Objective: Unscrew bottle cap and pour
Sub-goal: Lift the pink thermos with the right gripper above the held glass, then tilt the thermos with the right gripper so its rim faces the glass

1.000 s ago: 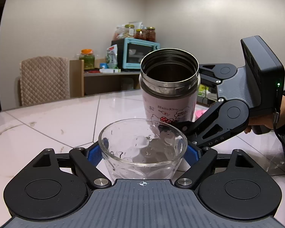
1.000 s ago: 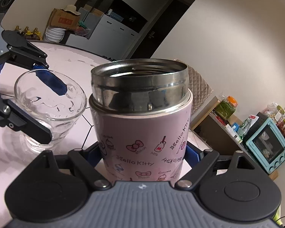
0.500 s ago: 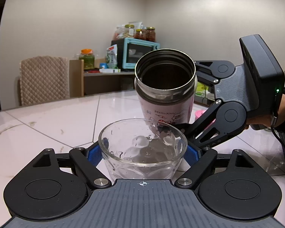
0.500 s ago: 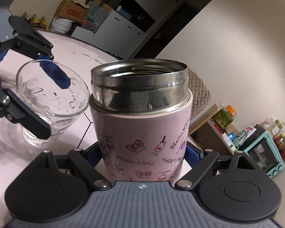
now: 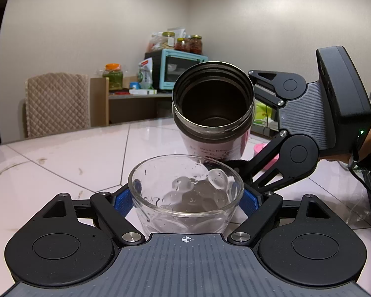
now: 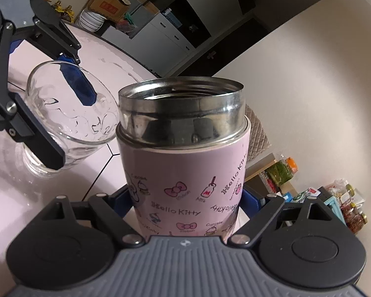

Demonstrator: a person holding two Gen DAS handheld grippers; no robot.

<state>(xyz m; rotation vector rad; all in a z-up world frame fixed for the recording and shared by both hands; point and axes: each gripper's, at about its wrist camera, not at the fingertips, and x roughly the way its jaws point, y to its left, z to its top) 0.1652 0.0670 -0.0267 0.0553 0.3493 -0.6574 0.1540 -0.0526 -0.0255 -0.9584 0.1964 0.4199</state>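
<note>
My left gripper (image 5: 186,201) is shut on a clear glass cup (image 5: 185,195) standing on the pale table (image 5: 74,158). My right gripper (image 6: 185,198) is shut on a pink Hello Kitty steel bottle (image 6: 185,173) with no cap on it. In the left wrist view the bottle (image 5: 214,113) is held above and behind the cup, tilted with its open mouth toward the cup. In the right wrist view the cup (image 6: 69,121) sits to the left of the bottle's rim. No liquid stream shows. The cup's inside is wet with droplets.
A pink object (image 5: 263,149) lies on the table behind the right gripper. Beyond the table stand a quilted chair (image 5: 57,104) and a shelf with a blue toaster oven (image 5: 175,71) and jars. A cable (image 5: 363,180) hangs at the right.
The right gripper has tipped the bottle further toward the cup, so its mouth faces the left camera more, and has brought it a little closer to the cup. The left gripper and cup stay still.
</note>
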